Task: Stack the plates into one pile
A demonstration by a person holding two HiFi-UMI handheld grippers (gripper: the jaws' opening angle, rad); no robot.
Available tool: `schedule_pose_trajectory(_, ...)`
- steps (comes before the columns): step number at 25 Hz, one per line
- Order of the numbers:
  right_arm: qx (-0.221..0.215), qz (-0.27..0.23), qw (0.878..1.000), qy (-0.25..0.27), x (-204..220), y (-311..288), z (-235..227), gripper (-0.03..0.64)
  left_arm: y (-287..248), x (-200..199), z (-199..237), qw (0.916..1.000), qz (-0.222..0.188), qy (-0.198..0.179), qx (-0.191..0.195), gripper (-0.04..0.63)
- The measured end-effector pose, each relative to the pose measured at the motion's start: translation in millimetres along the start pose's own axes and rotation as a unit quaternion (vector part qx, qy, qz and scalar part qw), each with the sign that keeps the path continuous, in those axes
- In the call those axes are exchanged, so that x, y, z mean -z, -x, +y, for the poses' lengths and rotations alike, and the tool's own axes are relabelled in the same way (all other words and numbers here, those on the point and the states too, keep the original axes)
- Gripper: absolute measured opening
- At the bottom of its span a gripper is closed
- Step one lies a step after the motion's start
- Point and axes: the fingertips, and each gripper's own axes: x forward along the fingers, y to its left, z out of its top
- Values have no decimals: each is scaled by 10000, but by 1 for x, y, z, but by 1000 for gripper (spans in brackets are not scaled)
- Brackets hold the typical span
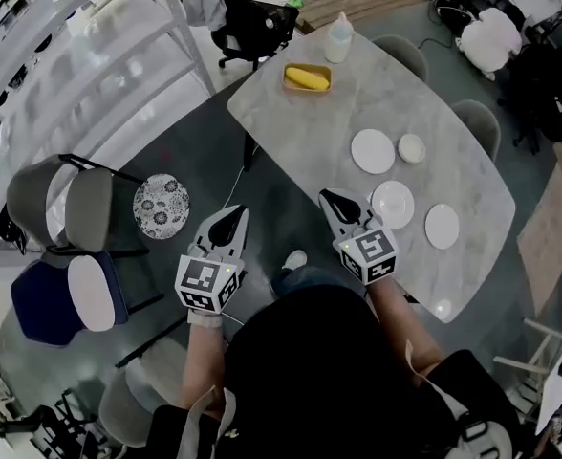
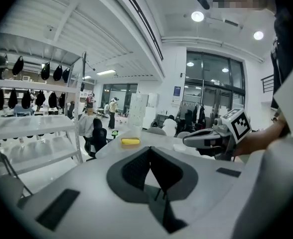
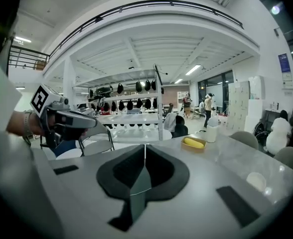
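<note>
Several white plates lie apart on the marble table (image 1: 300,132): one (image 1: 373,150) mid-table, a smaller one (image 1: 412,148) beside it, one (image 1: 393,204) nearer me and one (image 1: 443,226) to its right. My right gripper (image 1: 331,197) is shut and empty at the table's near edge, just left of the nearer plate. My left gripper (image 1: 235,212) hangs off the table's edge over the floor, jaws together with nothing between them. In the left gripper view its tips (image 2: 149,148) meet and the right gripper (image 2: 211,137) shows at the right. The right gripper's tips (image 3: 145,147) also meet.
A yellow object in a small tray (image 1: 307,77) and a white bottle (image 1: 338,38) stand at the table's far end. Grey chairs (image 1: 71,208) and a round patterned seat (image 1: 161,206) are on the left, with a white shelf rack (image 1: 80,65) behind. A black office chair (image 1: 252,27) is beyond.
</note>
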Motion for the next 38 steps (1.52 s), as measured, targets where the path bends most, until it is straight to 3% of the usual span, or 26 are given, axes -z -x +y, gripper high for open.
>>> schedule_pose_trajectory(6, 523, 93, 9982, -261, -4, -22, -74, 18, -89, -16, 10, 9981, 290, -134, 530, 8)
schedule_pose_trajectory(11, 1037, 270, 9923, -622, 14, -12, -131, 18, -157, -17, -8, 9915, 721, -410, 999, 8)
schedule_pose_trajectory(20, 2133, 555, 9655, -1388, 56, 11, -213, 19, -270, -15, -39, 9651, 1363, -929, 2036, 8)
schedule_pose_trajectory(27, 2935, 668, 9303, -2094, 78, 12, -268, 20, -350, -17, -58, 9272, 1727, -1410, 3010, 8)
schedule_pose_trajectory(32, 3496, 738, 8958, -2644, 104, 17, -290, 20, -392, 1, -76, 8876, 2095, -1775, 3699, 8)
schedule_pose_trajectory(38, 3901, 796, 8601, -3190, 133, 18, -308, 20, -432, 34, -91, 8433, 2531, -2094, 4254, 8)
